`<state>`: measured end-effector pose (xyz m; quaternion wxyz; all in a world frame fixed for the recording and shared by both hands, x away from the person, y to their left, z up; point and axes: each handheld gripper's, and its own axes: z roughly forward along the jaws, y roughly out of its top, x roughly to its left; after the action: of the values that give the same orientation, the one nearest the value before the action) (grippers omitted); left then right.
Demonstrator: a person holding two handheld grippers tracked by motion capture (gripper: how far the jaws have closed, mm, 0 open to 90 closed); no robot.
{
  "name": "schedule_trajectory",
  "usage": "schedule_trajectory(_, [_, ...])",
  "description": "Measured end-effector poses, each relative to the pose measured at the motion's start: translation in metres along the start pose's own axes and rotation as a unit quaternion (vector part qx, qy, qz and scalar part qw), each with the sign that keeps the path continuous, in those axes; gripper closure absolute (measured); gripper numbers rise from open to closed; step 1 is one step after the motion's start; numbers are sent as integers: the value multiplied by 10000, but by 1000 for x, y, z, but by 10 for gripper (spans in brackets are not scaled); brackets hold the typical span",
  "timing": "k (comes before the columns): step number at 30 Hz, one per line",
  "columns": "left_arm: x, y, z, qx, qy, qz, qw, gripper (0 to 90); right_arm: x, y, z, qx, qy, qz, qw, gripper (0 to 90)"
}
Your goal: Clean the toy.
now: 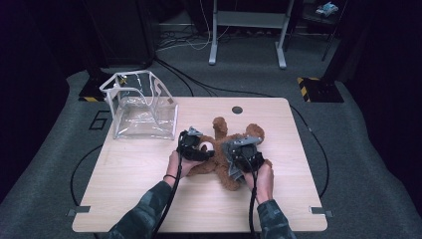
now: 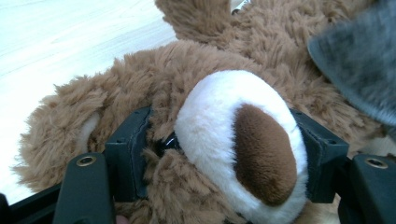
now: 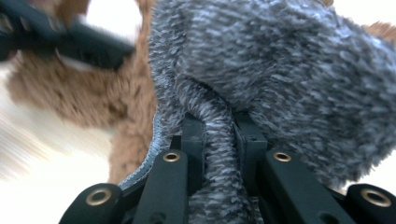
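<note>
Legible markings: one. A large dark numeral "6" is marked on the grey carpet [image 1: 45, 149] to the left of the table [image 1: 278, 209], just beyond the table's far-left corner and beside the clear plastic box [image 1: 142, 107]; it shows in the high view, partly cut off by the box's edge.

Signs without wording: yellow-and-black hazard striping on two dark floor plates, one [image 1: 92, 92] behind the box at the left, one [image 1: 318, 88] at the far right of the carpet.

No brand, label or lettering can be read on the table, the box or anything lying on the table in any view.
</note>
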<state>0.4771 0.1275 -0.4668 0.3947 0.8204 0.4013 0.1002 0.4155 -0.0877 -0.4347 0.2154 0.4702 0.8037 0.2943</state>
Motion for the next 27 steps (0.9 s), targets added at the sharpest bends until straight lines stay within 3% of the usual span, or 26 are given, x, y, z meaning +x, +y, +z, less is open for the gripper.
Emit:
schedule_trajectory(3, [0, 0, -1, 18, -13, 35, 10000, 311, 3, -8, 0, 80, -41, -93, 9999, 779])
schedule_trajectory(5, [0, 0, -2, -106, 38, 90, 9999, 296, -1, -19, -4, 146, -10, -42, 9999, 778])
schedule_trajectory(7, [-5, 2, -6, -274, 221, 294, 9989, 256, -6, -24, -8, 93, 8, 108, 9999, 776])
schedule_trajectory(8, [-5, 2, -6, -274, 221, 294, 9989, 237, -6, -24, -8, 93, 8, 108, 9999, 776])
schedule_trajectory(9, [-9, 3, -9, -321, 329, 460, 9979, 220, -11, -27, -12, -42, 60, 200, 9998, 771])
schedule_trajectory(11, [-16, 3, -16, -468, 463, 575, 9962, 201, -11, -27, -16, -83, 60, 313, 9995, 767])
schedule_trajectory(12, [-17, 2, -20, -519, 469, 626, 9956, 188, -12, -26, -18, -165, 55, 211, 9996, 766])
schedule_trajectory(17, [-17, -4, -38, -756, 471, 590, 9943, 125, -13, -26, -29, -346, 19, 263, 9991, 765])
schedule_trajectory(22, [-16, -15, -47, -722, 561, 537, 9944, 79, -16, -29, -32, -359, 3, 331, 9988, 763])
schedule_trajectory(27, [-21, -37, -46, -606, 595, 541, 9949, 40, -20, -37, -33, -377, 17, 363, 9986, 762])
